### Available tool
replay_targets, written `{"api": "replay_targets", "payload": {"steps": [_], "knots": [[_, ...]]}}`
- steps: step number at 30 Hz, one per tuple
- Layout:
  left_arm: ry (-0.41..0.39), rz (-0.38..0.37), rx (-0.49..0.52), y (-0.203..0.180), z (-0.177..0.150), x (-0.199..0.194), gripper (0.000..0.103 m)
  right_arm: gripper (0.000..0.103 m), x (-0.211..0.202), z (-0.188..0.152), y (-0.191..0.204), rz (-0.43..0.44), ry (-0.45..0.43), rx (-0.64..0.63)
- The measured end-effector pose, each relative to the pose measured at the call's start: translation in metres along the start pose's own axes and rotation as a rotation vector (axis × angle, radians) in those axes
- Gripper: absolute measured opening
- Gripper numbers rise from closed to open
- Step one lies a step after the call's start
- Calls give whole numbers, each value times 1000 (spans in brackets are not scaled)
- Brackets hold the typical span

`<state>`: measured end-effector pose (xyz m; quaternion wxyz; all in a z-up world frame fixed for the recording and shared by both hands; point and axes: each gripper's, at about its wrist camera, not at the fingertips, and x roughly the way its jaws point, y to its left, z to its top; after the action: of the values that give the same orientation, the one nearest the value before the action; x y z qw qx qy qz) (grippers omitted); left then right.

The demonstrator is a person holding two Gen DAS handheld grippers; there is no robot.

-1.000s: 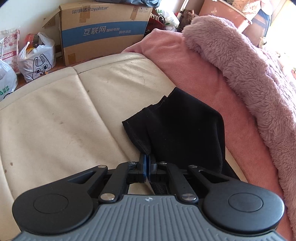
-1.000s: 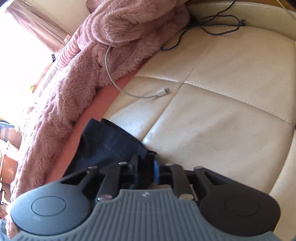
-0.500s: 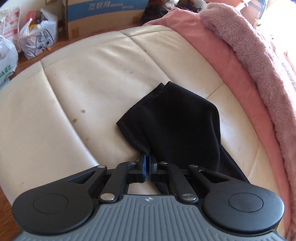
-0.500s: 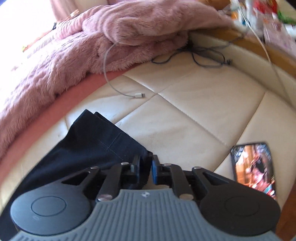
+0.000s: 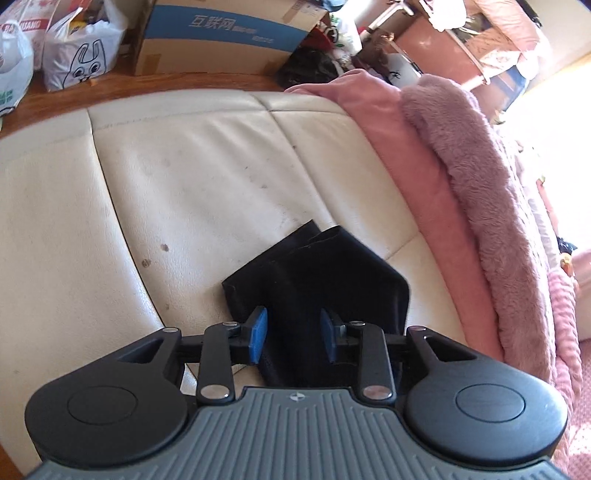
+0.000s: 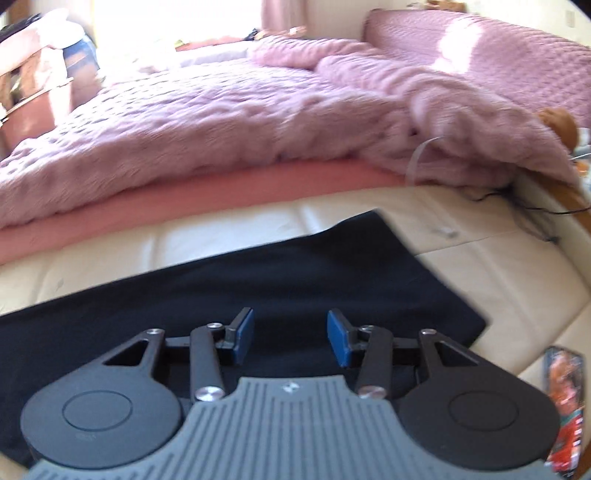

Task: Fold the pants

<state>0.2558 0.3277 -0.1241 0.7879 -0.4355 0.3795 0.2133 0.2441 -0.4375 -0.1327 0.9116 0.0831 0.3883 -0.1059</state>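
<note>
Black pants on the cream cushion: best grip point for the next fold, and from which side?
Take the black pants at the far-right corner of the flat panel in the right wrist view, coming in low from the cushion side. That edge lies free on bare leather, so a finger can probably slide under. Both the right gripper and left gripper are open.

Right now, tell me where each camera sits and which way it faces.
Left wrist: on the left tool, looking along the open fingers at the pants on the cushion, box beyond.
Right wrist: on the right tool, also open, facing the pants, blanket and phone.
Both show: pants, cushion, blanket.
</note>
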Motion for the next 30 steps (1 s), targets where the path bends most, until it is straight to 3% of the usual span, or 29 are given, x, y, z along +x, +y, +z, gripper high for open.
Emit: {"api": "replay_targets", "payload": {"steps": [3,4,5,6,10,11,13,16,19,23,25,27,30], "knots": [[-39,-6,-2,4,-4,2,32,40,4,-12,26,76,15,-27],[-49,-2,6,3,-5,1,24,40,6,-16,34,80,26,-44],[-59,3,21,2,-7,-1,6,39,10,-19,38,74,39,-56],[-67,10,39,-1,-7,-4,0,39,13,-21,40,66,54,-60],[-142,-23,111,-13,-7,-35,0,39,23,-30,37,41,106,-40],[-157,4,134,-15,-6,-39,0,39,24,-31,37,39,110,-36],[-123,84,159,-8,-3,-30,0,39,26,-31,35,39,114,-31],[-82,73,136,10,-2,-18,0,39,30,-30,35,38,124,-31],[-59,96,159,10,1,-11,7,39,30,-31,37,43,129,-40],[-124,158,236,-4,13,-23,32,39,23,-28,37,45,118,-43],[-148,135,305,-16,22,-28,39,39,19,-24,39,57,103,-55],[-120,108,407,-35,31,-22,56,39,20,-20,42,71,93,-69],[-70,114,550,-58,38,-1,60,39,25,-14,47,91,89,-79]]}}
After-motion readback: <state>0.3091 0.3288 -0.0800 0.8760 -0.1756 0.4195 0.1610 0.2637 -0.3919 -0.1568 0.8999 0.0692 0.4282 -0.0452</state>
